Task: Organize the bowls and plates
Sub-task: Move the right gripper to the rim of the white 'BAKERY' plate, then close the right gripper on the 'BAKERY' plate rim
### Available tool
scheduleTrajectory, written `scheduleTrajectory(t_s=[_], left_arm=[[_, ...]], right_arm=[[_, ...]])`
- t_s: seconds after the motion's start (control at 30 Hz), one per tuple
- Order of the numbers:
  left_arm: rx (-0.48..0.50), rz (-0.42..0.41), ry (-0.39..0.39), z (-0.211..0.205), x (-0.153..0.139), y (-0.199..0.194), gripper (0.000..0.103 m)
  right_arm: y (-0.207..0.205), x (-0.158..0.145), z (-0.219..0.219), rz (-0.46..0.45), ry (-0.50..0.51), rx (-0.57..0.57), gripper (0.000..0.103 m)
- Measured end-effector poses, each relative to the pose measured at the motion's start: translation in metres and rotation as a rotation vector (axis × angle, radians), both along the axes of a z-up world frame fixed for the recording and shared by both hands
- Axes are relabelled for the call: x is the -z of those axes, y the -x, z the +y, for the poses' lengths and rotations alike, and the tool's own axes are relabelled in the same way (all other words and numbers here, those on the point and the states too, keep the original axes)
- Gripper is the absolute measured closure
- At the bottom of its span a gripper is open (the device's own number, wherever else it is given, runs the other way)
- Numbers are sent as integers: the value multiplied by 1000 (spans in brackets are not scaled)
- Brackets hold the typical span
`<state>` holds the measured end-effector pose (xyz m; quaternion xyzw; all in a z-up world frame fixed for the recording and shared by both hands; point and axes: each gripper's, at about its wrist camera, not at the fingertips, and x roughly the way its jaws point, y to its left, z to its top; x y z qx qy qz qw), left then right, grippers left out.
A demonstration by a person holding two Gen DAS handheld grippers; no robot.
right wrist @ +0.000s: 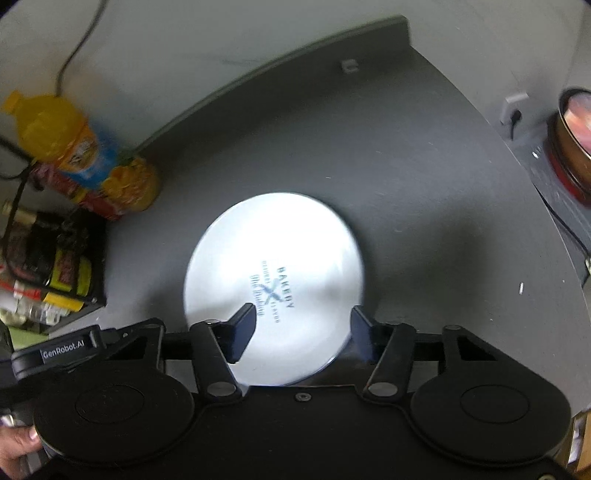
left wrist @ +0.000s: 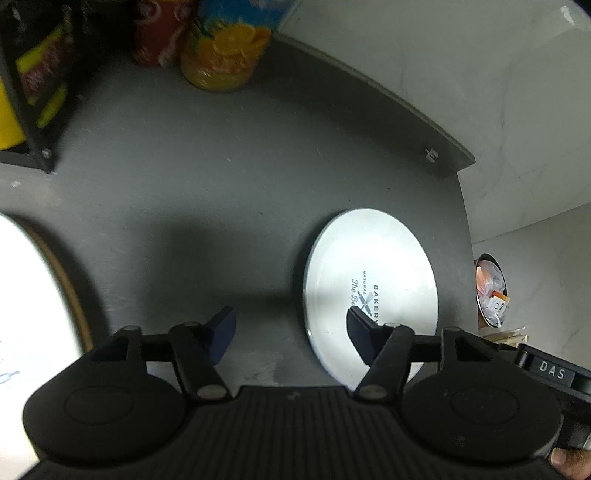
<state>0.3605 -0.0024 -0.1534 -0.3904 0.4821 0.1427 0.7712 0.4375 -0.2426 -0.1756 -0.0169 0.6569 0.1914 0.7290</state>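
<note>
A white round plate (left wrist: pixel 369 273) with dark "BAKERY" print lies flat on the dark grey table (left wrist: pixel 207 177). In the left wrist view my left gripper (left wrist: pixel 291 332) is open; the plate sits by its right finger and bare table lies between the fingers. Another white plate (left wrist: pixel 29 295) with a brown rim shows at the far left edge. In the right wrist view the printed plate (right wrist: pixel 273 258) lies straight ahead. My right gripper (right wrist: pixel 303 328) is open just above its near edge, one finger on each side, holding nothing.
An orange juice bottle (left wrist: pixel 225 48) and a red can (left wrist: pixel 159 33) stand at the back beside a black rack of packets (left wrist: pixel 37 92). The table edge curves off on the right (left wrist: pixel 465 236), with a bin (left wrist: pixel 491 291) below. A cable (right wrist: pixel 74 48) hangs on the wall.
</note>
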Motion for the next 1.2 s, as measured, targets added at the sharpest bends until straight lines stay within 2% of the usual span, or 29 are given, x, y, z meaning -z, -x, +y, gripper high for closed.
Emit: scheduleTrajectory(t_s=[0.1, 0.33, 0.57, 0.73, 1.2], left_arm=[[-8, 13, 44, 0, 12, -9, 50], [-4, 36, 109, 3, 32, -26, 67], [-18, 63, 146, 5, 46, -41, 75], [-9, 67, 164, 4, 52, -48, 80], [-24, 83, 170, 3, 50, -47, 90]], right_arm=[[-9, 9, -4, 28, 20, 28, 59], [-26, 27, -2, 63, 67, 40, 68], [-36, 45, 2, 76, 106, 22, 72], [-43, 59, 0, 98, 134, 7, 78], [-53, 74, 6, 124, 97, -66, 84]])
